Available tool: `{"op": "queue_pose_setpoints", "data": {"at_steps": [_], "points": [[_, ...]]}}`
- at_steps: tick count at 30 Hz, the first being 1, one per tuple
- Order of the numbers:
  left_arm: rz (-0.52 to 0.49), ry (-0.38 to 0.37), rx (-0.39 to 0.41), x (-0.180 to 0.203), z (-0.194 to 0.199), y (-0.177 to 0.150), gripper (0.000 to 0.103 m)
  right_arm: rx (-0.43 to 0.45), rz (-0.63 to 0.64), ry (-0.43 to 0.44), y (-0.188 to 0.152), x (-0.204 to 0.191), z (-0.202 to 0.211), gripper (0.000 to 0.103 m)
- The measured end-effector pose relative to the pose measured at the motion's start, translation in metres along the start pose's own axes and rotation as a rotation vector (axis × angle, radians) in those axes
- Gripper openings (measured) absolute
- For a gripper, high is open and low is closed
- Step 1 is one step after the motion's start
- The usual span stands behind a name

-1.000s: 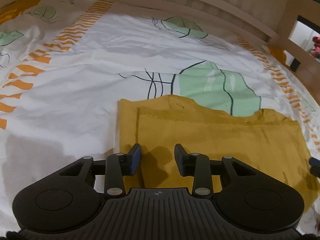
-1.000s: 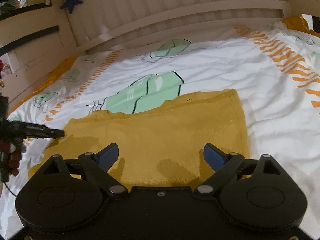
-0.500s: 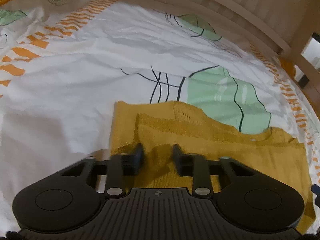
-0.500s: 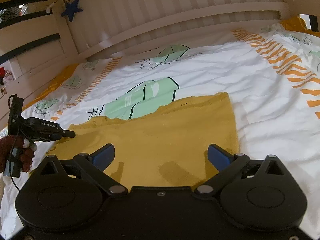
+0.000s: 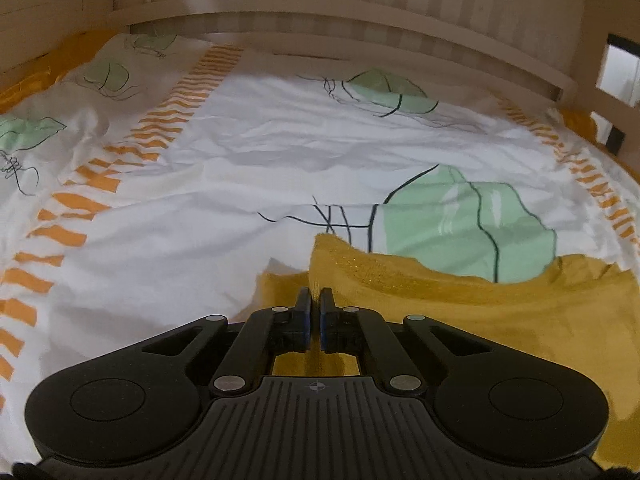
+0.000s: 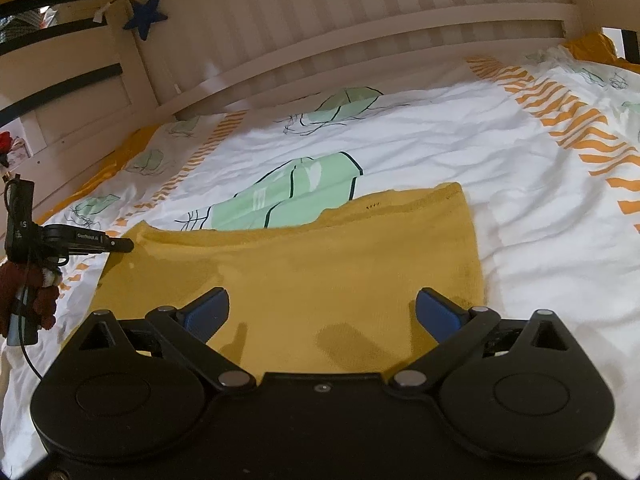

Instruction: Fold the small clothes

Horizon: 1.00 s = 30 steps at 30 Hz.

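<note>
A mustard-yellow knit garment lies flat on the bed. It also shows in the left wrist view. My left gripper is shut on the garment's upper left edge, which stands up in a pinched ridge. It shows from the side in the right wrist view, at the garment's left corner. My right gripper is open and empty, its blue pads hovering over the near edge of the garment.
The white bedsheet has green shapes and orange stripes. A pale wooden slatted rail runs along the far side. A blue star hangs on the frame at upper left.
My left gripper has closed on the garment's left edge and lifted it into a ridge. My right gripper stays open, nearly in place.
</note>
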<state>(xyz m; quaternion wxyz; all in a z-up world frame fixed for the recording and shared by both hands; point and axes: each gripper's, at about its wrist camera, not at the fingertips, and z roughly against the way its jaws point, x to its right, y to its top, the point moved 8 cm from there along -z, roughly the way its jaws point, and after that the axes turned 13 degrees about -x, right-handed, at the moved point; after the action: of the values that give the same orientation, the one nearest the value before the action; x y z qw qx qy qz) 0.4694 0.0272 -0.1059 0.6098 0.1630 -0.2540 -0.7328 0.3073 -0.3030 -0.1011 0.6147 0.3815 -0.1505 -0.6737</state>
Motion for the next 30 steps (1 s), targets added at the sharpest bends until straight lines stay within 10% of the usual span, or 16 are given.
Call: {"op": "queue_pose_setpoints", "data": {"at_steps": [10, 14, 21, 30], "points": [[0.049, 0.11, -0.011, -0.014, -0.018, 0.0, 0.004, -0.009, 0.002, -0.012, 0.001, 0.0, -0.002, 0.101], [-0.016, 0.033, -0.113, -0.005, -0.03, -0.01, 0.007, -0.02, 0.02, -0.018, -0.001, -0.003, -0.004, 0.101], [0.011, -0.059, -0.068, 0.0, 0.019, -0.028, 0.02, -0.009, 0.012, -0.02, 0.0, -0.001, -0.001, 0.102], [-0.231, -0.132, -0.122, 0.059, 0.056, -0.102, 0.024, -0.041, 0.101, -0.022, -0.008, -0.026, 0.003, 0.102]]}}
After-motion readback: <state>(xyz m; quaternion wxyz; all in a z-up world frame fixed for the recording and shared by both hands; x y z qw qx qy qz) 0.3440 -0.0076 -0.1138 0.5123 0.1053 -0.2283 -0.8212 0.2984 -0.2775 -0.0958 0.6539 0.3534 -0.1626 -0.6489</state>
